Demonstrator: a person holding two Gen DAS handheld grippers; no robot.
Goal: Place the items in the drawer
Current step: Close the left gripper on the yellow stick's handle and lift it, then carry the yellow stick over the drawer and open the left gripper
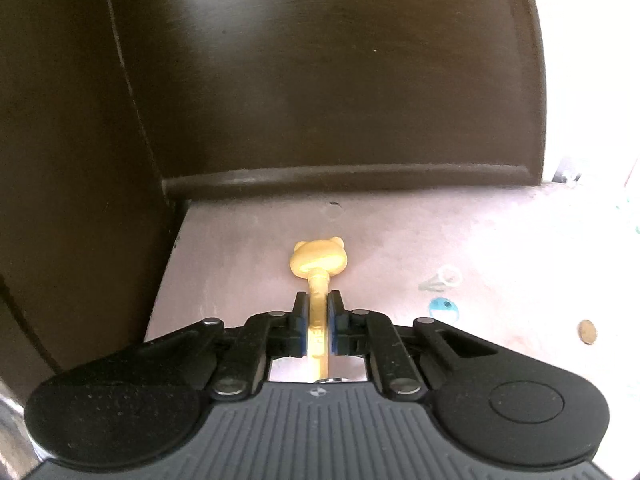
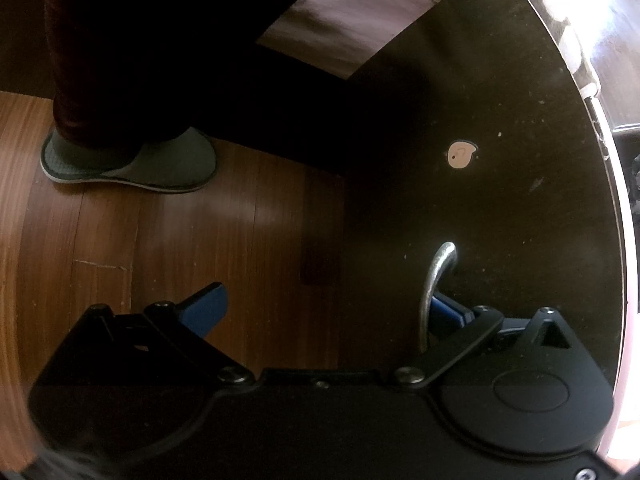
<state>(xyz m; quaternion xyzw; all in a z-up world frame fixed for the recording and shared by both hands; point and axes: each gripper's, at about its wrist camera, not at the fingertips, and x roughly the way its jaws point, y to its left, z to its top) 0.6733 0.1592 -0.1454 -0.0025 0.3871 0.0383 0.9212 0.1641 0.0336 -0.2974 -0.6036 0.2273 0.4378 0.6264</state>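
While left tongs (image 1: 319,322) pinch bear-headed yellow stick (image 1: 319,268)

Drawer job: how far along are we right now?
Done: the left gripper is shut on the yellow bear-head stick, held over the pale drawer floor. In hand: the right gripper is open, one finger behind the metal handle of the dark drawer front. Left: release the stick inside, then push the drawer closed.

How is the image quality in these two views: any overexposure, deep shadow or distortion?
Left wrist view: right edge blown out white, the yellow bear-headed tool sharp in the left gripper. Right wrist view: upper left lost in shadow, glare on the wooden floor, fisheye curving the dark drawer front.
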